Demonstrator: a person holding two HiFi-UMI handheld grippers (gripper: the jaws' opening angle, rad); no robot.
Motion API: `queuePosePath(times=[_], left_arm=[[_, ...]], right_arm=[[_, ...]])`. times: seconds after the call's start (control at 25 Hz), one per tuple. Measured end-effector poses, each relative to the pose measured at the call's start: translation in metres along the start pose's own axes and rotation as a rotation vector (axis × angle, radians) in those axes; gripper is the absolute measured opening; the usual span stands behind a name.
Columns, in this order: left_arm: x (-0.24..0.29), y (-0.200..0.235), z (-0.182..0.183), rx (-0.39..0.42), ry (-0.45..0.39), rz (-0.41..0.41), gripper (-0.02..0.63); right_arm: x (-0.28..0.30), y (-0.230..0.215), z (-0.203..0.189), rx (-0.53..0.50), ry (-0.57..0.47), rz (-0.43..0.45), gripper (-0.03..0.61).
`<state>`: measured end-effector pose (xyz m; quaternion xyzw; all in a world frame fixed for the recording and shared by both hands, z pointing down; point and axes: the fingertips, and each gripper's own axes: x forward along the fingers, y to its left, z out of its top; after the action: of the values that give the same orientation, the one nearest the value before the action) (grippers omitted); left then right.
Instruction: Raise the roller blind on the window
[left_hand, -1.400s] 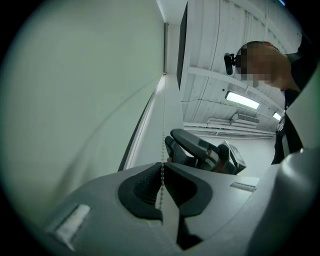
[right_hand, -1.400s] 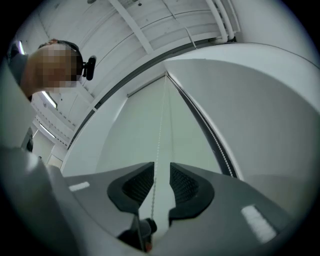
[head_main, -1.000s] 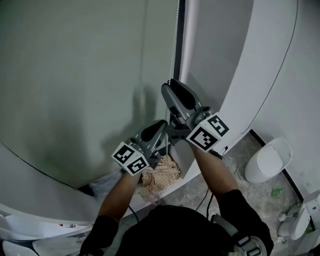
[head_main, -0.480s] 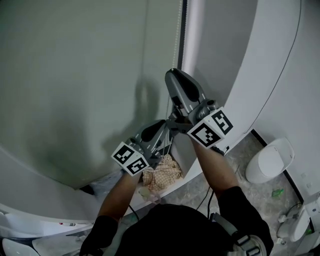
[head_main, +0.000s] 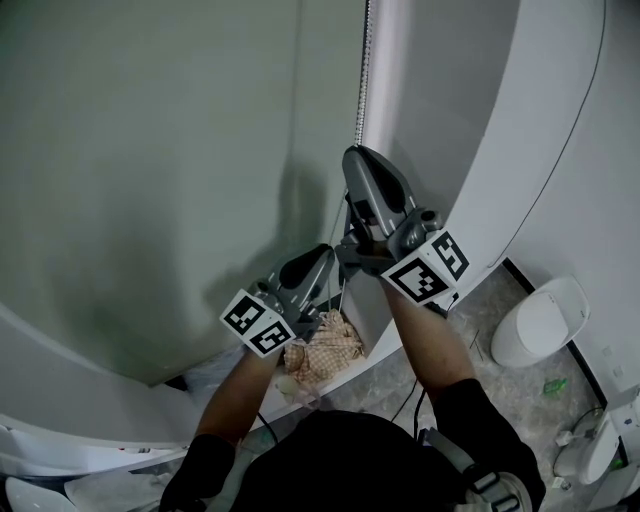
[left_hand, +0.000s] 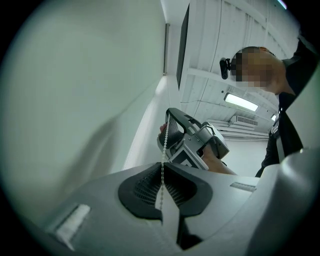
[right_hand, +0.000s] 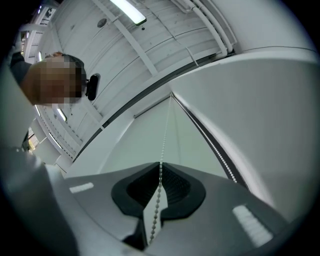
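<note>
**A:** Where's the blind?

**B:** The pale grey-green fabric roller blind (head_main: 150, 150) hangs down over the window. It fills the left of my head view and reaches below both tools. Its white beaded pull chain (head_main: 362, 80) drops along the blind's right edge.

**A:** And your tools?

**B:** I have both on that chain. The left tool (head_main: 318, 256) sits lower, with its jaws together, pinching the beads between the ribbed black pads (left_hand: 143, 188). From there the chain runs straight up to the right tool (head_main: 358, 155) just above. The right tool's jaws are closing on the chain. In its own view the beads lie in the narrow slit between its pads, which press on them from both sides. A second strand (right_hand: 215, 147) of the loop runs free to the right of that tool.

**A:** Anything below?

**B:** A beige checked cloth (head_main: 325, 345) lies bunched beneath the left tool. A white rounded fixture (head_main: 540, 320) stands on the grey floor (head_main: 490, 285) — well off to the right.
</note>
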<state>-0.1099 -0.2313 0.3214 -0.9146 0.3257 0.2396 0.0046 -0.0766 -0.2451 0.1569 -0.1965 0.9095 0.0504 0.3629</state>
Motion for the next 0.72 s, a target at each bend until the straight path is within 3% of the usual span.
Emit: queuePosePath(times=[0.32, 0.48, 0.6, 0.72], left_arm=[[0.012, -0.012, -0.023, -0.009, 0.029, -0.027, 0.015], [-0.009, -0.020, -0.047, -0.033, 0.060, -0.020, 0.016], [-0.011, -0.008, -0.076, -0.072, 0.116, 0.012, 0.016], [-0.008, 0.008, -0.122, -0.093, 0.225, 0.052, 0.017]], right_arm=[[-0.036, -0.015, 0.011, -0.054, -0.039, -0.053, 0.015], [-0.059, 0.001, -0.008, -0.081, -0.013, -0.075, 0.014], [-0.072, -0.009, -0.032, -0.048, 0.026, -0.096, 0.014], [-0.092, -0.026, -0.064, 0.015, 0.099, -0.132, 0.014]])
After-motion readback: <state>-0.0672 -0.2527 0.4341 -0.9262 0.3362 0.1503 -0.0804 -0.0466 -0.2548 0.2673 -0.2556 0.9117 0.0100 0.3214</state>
